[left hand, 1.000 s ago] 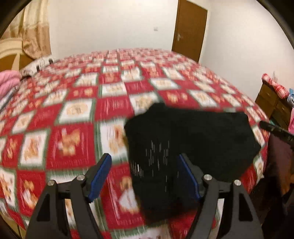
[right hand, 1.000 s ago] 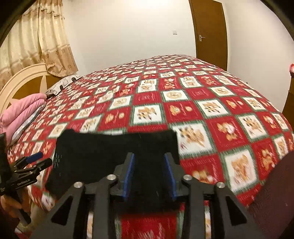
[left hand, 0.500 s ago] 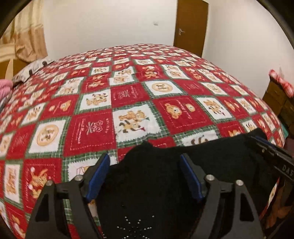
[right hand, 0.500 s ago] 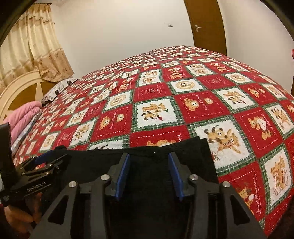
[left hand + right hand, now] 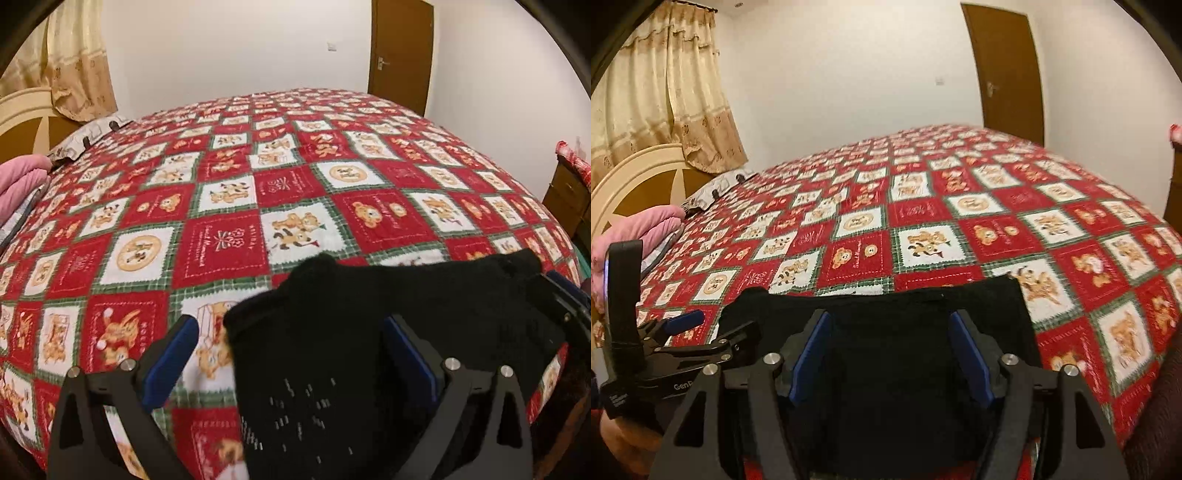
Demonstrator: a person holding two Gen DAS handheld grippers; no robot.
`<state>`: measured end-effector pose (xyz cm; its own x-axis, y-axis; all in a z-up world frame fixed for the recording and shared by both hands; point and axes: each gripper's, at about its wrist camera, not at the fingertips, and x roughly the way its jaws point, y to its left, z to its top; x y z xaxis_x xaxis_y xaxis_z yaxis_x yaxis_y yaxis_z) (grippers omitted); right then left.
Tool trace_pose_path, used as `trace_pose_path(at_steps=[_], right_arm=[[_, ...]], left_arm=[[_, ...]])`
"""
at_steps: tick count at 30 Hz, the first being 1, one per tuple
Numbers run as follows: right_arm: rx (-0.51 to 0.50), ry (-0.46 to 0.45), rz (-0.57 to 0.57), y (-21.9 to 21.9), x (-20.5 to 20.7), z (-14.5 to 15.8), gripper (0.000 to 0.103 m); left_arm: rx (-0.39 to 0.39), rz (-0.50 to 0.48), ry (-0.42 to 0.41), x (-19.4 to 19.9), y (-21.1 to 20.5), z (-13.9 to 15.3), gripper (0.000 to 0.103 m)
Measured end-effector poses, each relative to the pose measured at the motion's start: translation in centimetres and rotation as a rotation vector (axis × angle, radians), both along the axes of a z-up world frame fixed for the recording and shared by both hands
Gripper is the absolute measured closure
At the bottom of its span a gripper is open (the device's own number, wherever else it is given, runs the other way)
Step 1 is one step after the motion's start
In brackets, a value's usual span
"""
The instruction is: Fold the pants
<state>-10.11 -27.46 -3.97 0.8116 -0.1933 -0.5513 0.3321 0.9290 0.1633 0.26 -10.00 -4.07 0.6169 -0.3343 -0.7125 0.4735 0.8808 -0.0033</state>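
I have the black pants [image 5: 369, 332] lying at the near edge of the bed [image 5: 258, 184], on its red patchwork bedspread [image 5: 960, 221]. My left claw [image 5: 291, 354] stands wide apart, its blue pads [image 5: 170, 358] straddling the bunched left end of the fabric without gripping it. My right claw [image 5: 890, 354] is apart too, with black cloth spread flat between its fingers. In the right wrist view I see the left claw [image 5: 713, 328] at the fabric's left end. A pink blanket [image 5: 639, 229] sits by the headboard [image 5: 635, 173], a brown door [image 5: 400, 51] beyond.
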Motion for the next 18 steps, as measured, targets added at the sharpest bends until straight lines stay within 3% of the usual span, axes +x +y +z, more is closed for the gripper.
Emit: trace_pose_path(at_steps=[12,18], right_arm=[[0.082,0.033,-0.053,0.3,-1.4,-0.9,0.028],[0.122,0.056,0.002,0.9,-0.9,0.0,0.028]], left_arm=[[0.051,-0.015,-0.037,-3.4,0.7,1.8,0.001],[0.074,0.015,-0.029,-4.1,1.8,1.9,0.001]])
